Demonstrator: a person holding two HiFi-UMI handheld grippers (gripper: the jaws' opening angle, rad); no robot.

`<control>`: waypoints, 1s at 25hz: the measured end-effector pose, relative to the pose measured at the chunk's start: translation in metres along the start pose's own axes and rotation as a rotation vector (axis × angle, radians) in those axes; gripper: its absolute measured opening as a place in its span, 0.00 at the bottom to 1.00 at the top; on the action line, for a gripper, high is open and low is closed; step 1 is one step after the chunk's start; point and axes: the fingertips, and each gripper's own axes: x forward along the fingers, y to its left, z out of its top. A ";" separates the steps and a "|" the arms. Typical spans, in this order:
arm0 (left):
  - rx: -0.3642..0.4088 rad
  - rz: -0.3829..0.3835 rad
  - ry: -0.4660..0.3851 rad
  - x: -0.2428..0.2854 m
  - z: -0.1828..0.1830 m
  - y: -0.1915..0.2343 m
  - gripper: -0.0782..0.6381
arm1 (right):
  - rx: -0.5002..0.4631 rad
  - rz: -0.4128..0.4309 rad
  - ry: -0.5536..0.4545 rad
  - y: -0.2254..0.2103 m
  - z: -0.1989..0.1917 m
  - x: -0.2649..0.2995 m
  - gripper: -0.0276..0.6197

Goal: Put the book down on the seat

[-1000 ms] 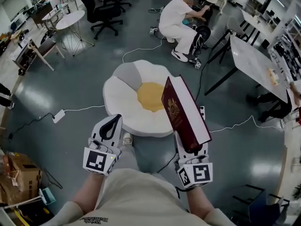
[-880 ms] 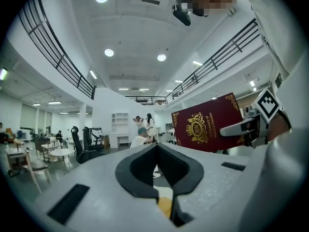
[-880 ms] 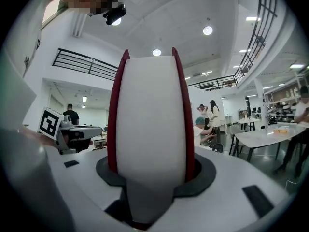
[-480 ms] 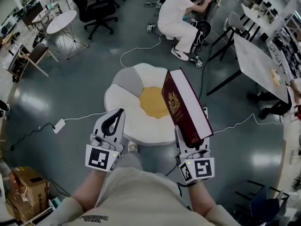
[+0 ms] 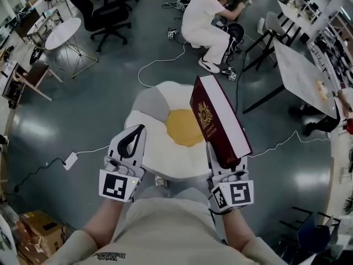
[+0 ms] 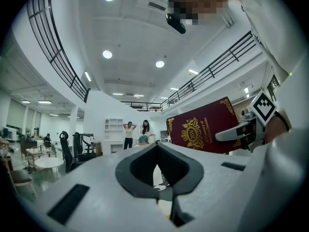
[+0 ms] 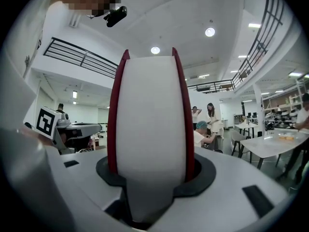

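Maroon book [image 5: 212, 120] clamped btwn right gripper [image 5: 223, 164] jaws.

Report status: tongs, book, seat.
Right tongs clamped on book, held upright, not yet on seat. Left tongs shut, empty. Nothing lying on seat.

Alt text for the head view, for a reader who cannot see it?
The right tongs hold a thick dark red book upright above a white flower-shaped seat with a yellow centre. The left tongs are shut and empty. A person in white crouches beyond.
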 end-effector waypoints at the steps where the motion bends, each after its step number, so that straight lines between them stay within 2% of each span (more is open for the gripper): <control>1: -0.004 0.003 -0.002 0.004 -0.001 0.004 0.11 | -0.003 0.000 0.002 0.000 0.001 0.006 0.38; 7: -0.009 0.023 0.006 0.013 -0.011 0.025 0.11 | -0.005 0.020 0.013 0.004 0.002 0.030 0.38; 13: -0.027 0.051 0.044 0.017 -0.020 0.027 0.11 | -0.003 0.047 0.037 -0.002 -0.002 0.042 0.38; 25: -0.052 0.093 0.093 0.063 -0.065 0.036 0.11 | 0.025 0.097 0.128 -0.036 -0.044 0.097 0.38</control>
